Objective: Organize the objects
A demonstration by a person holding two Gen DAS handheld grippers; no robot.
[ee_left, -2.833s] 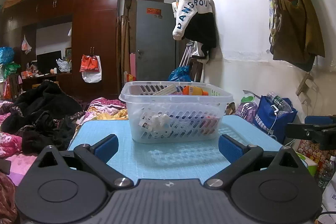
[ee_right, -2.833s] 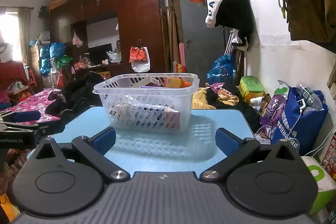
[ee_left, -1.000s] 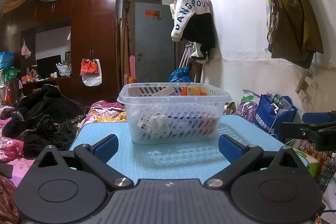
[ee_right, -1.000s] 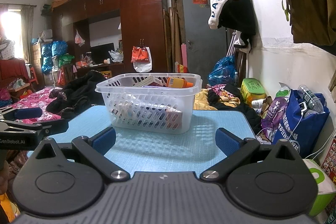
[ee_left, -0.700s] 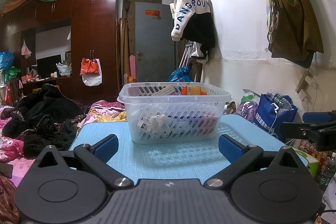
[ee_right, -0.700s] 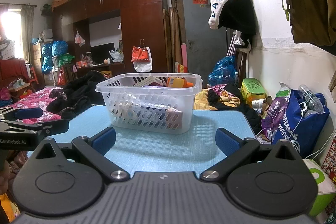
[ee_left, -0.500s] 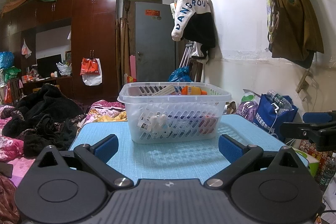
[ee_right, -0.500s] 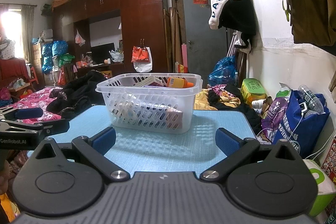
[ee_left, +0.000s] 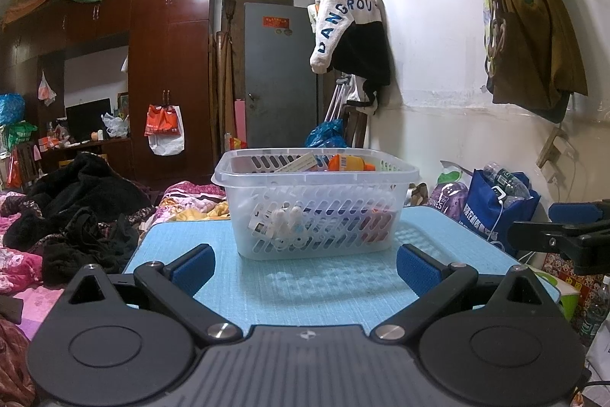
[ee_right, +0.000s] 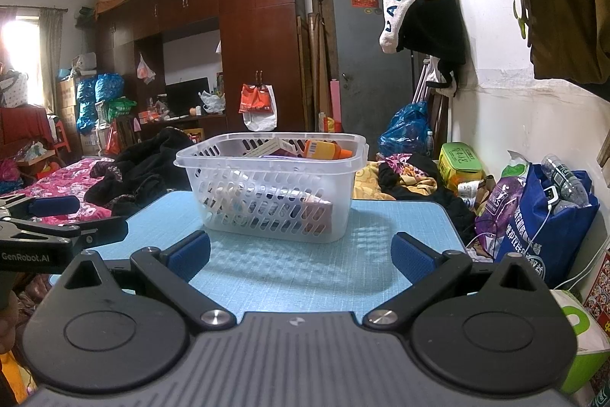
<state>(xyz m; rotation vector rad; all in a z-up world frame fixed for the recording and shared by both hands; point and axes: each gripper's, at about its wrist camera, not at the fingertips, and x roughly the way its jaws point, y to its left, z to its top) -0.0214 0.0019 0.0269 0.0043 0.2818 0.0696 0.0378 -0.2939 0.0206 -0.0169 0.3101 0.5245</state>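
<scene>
A clear plastic slotted basket (ee_left: 316,208) stands on the light blue table (ee_left: 324,288). It also shows in the right wrist view (ee_right: 272,193). It holds several items, among them an orange bottle (ee_left: 347,163), a flat carton and small white bottles. My left gripper (ee_left: 305,264) is open and empty, low over the table's near edge, a short way in front of the basket. My right gripper (ee_right: 299,256) is open and empty, likewise short of the basket. Each gripper shows at the edge of the other's view.
The table (ee_right: 267,273) ends close on both sides. A blue shopping bag (ee_right: 549,216) and a green tub (ee_right: 579,361) stand at the right by the wall. A bed with dark clothes (ee_left: 68,208) lies at the left. Bags hang on the right wall (ee_left: 530,25).
Both grippers have stayed open and empty. The views have shifted only slightly; the basket has not moved.
</scene>
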